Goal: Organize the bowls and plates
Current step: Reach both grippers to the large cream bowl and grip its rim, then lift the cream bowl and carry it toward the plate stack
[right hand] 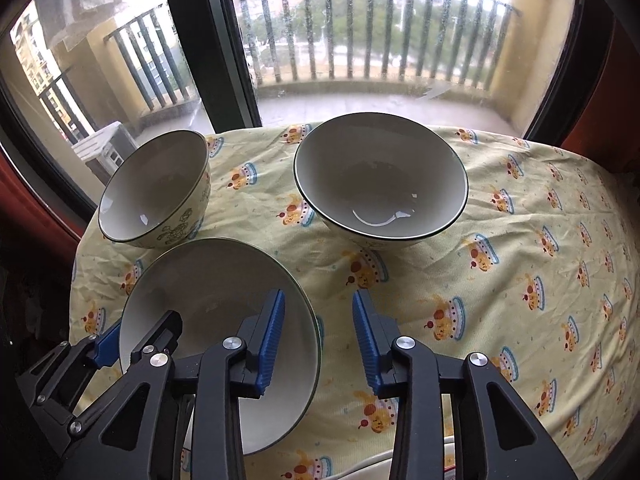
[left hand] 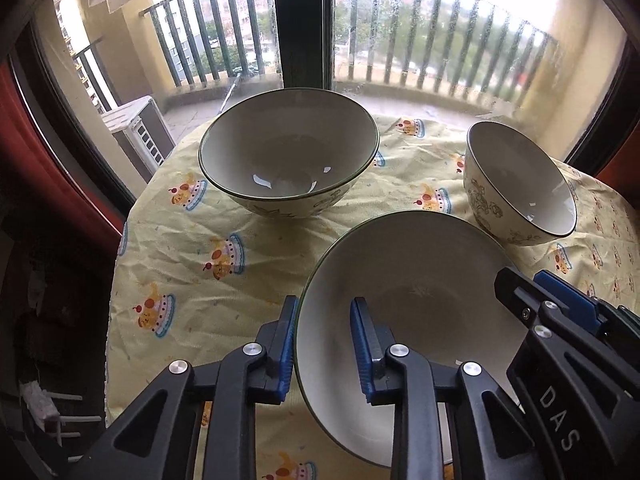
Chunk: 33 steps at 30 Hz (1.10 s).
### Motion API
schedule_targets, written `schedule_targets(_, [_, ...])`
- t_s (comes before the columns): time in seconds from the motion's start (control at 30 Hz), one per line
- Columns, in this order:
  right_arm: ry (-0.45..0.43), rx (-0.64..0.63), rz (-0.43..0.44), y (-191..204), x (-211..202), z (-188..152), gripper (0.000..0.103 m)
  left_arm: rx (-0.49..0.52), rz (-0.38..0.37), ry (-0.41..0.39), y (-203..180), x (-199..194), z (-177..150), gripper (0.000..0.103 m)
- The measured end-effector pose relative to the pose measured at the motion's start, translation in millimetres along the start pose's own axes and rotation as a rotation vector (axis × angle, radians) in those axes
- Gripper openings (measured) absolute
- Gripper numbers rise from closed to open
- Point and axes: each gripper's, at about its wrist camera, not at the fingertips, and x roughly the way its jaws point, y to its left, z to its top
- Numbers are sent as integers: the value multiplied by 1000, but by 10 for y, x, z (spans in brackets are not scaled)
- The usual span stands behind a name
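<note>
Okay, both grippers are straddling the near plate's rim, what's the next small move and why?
Probably close both grippers. The left gripper and right gripper each have one finger inside the plate and one outside, jaws open, so the rim isn't pinched yet. Lifting can follow.

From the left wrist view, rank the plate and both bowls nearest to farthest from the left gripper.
1. Plate: its rim sits between the left gripper jaws.
2. Large bowl: ahead, slightly left.
3. Small bowl: far right, about as far; too close to call.
</note>
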Motion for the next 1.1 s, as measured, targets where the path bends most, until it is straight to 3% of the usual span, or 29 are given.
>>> schedule_targets(0.03, [8, -4, 4, 10, 14, 2, 22, 6, 5, -4, -5, -2, 0, 22])
schedule_targets(0.1, [17, -9, 17, 30, 33, 3, 16, 13, 15, -9, -7, -13, -4, 17])
schedule_targets(0.43, [10, -34, -6, 19, -69, -5, 14, 23, 11, -13, -74, -98, -20, 14])
schedule_targets(0.5, [-7, -30, 47, -18, -139, 8, 3, 4, -25, -33, -87, -181, 0, 5])
schedule_targets(0.6, [-31, -58, -4, -42, -248, 41, 3, 25, 38, -44, -168, -206, 13, 6])
schedule_targets(0.7, [9, -33, 81, -112, -205, 0, 3, 1, 81, -22, -160, -161, -22, 8])
schedule_targets(0.8, [22, -58, 90, -88, -189, -52, 6, -18, 109, -7, -145, -150, -80, 15])
schedule_targets(0.87, [42, -69, 90, -76, -145, -63, 19, -27, 117, -2, -135, -132, -98, 20])
schedule_targets(0.93, [57, -49, 106, -104, -111, -75, 53, -41, 124, 3, -115, -115, -107, 22])
schedule_targets(1.1, [53, -43, 108, -133, -32, -84, 56, -44, 123, -6, -109, -84, -119, 22])
